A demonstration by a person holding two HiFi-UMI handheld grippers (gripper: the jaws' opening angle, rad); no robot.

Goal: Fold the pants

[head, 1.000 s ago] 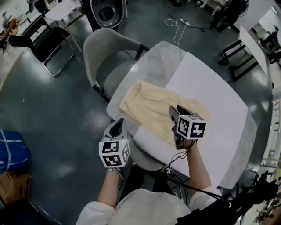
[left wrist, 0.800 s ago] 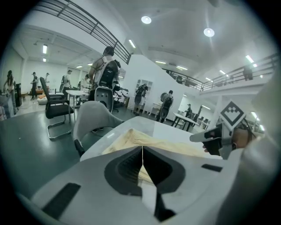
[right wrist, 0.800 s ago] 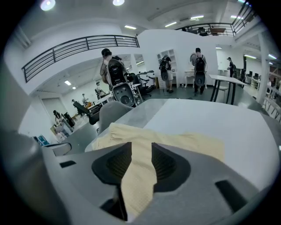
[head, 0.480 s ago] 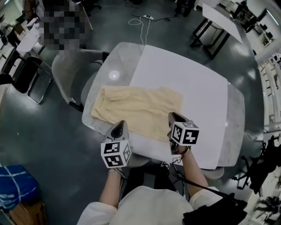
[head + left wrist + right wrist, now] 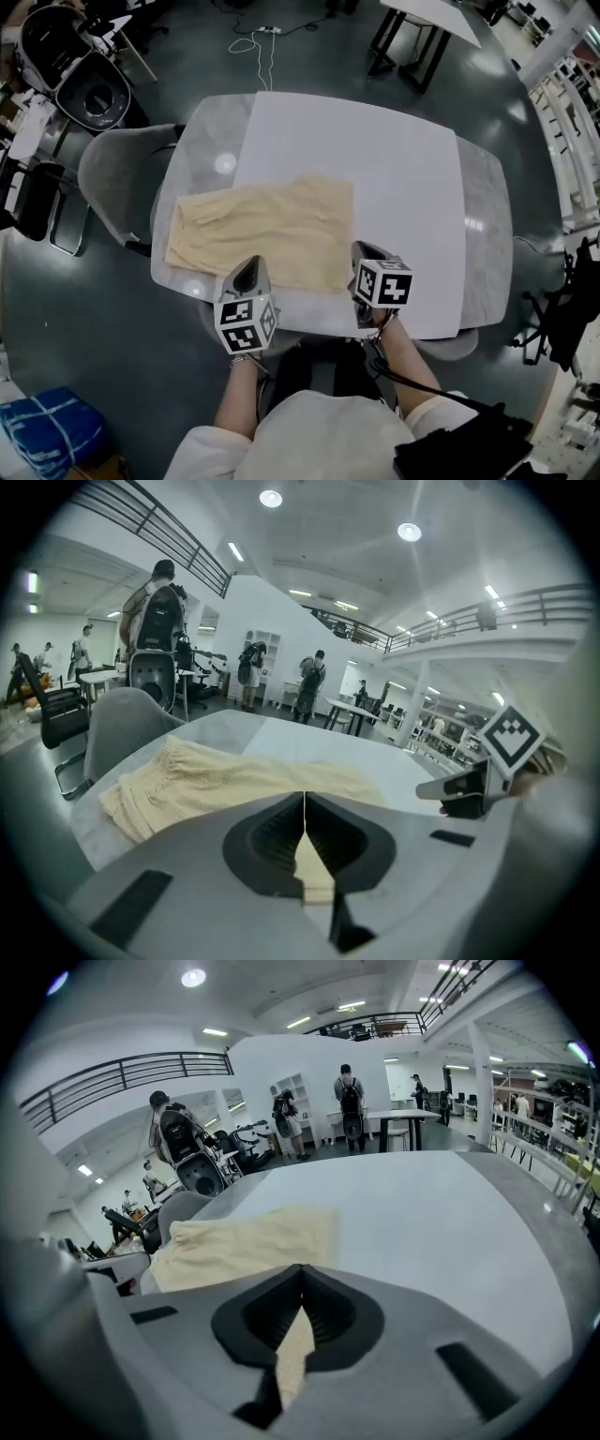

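Round ceiling lamps light the hall softly from above. The head view is dimmish, the pants evenly lit; a glare spot sits on the table at far left. Both gripper views bulge outward and fall to black at the corners; close up, the left gripper and right gripper look soft.

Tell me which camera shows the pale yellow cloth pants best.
The head view: the pale yellow cloth pants lie flat there, nearly whole outline visible. Both gripper views show them foreshortened, near edge hidden.

Cream pants on white table
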